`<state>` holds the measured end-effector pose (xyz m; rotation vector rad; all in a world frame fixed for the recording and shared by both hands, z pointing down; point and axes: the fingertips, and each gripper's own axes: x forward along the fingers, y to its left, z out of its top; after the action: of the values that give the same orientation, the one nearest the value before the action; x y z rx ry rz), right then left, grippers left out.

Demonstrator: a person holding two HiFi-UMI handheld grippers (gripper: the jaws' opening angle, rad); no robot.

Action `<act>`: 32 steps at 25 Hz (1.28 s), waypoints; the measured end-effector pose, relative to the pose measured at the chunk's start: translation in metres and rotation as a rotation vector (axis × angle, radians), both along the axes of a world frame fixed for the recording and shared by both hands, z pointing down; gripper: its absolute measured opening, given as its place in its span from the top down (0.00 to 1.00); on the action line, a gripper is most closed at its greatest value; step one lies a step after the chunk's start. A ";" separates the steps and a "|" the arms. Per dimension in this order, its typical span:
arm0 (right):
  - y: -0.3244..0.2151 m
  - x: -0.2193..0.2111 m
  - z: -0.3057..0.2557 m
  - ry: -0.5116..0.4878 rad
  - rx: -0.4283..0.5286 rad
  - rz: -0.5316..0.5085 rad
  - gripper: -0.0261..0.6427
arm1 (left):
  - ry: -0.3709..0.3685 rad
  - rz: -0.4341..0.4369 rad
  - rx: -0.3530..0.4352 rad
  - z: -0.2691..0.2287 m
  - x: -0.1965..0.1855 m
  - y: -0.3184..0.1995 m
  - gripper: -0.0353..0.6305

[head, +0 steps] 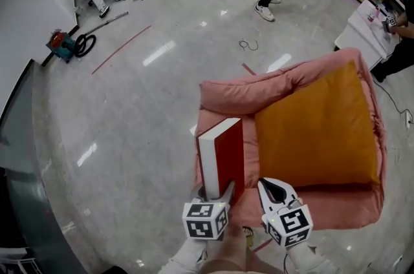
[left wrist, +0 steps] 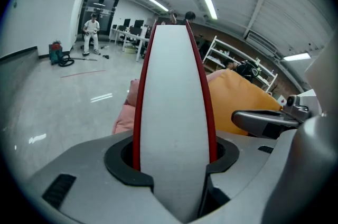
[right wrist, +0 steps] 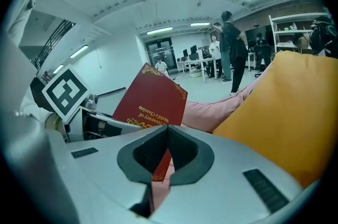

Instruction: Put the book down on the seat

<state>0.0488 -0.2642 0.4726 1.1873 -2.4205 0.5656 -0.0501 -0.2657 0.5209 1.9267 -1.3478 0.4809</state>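
Note:
A thick red book (head: 223,156) with white page edges stands upright in my left gripper (head: 217,192), which is shut on its lower end. It hangs over the left part of a pink seat (head: 291,82) that has an orange cushion (head: 317,130). In the left gripper view the book's page edge (left wrist: 171,112) fills the middle, clamped between both jaws of the left gripper (left wrist: 171,165). My right gripper (head: 272,187) is just right of the book, shut and empty. The right gripper view shows the book's cover (right wrist: 150,101) beyond the closed right gripper (right wrist: 168,130).
The seat stands on a glossy grey floor. A vacuum cleaner (head: 65,45) lies at the far left by a wall, a cable (head: 248,44) lies on the floor beyond the seat, and a white table (head: 362,33) is at the right. People sit and stand at the back.

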 end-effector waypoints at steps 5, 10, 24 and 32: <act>-0.022 0.000 0.030 0.020 -0.030 0.033 0.95 | -0.006 0.009 -0.070 0.041 0.002 -0.016 0.58; -0.044 0.005 0.060 0.042 -0.044 0.043 0.95 | 0.001 0.031 -0.122 0.079 0.013 -0.035 0.58; -0.056 0.012 0.125 0.051 -0.143 0.094 0.95 | 0.002 0.105 -0.256 0.165 0.040 -0.050 0.57; -0.058 0.016 0.142 0.038 -0.183 0.117 0.95 | 0.004 0.139 -0.313 0.203 0.052 -0.056 0.57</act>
<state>0.0644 -0.3220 0.6149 1.2540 -2.2246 0.7752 0.0024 -0.3217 0.7234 1.7648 -1.0682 0.7105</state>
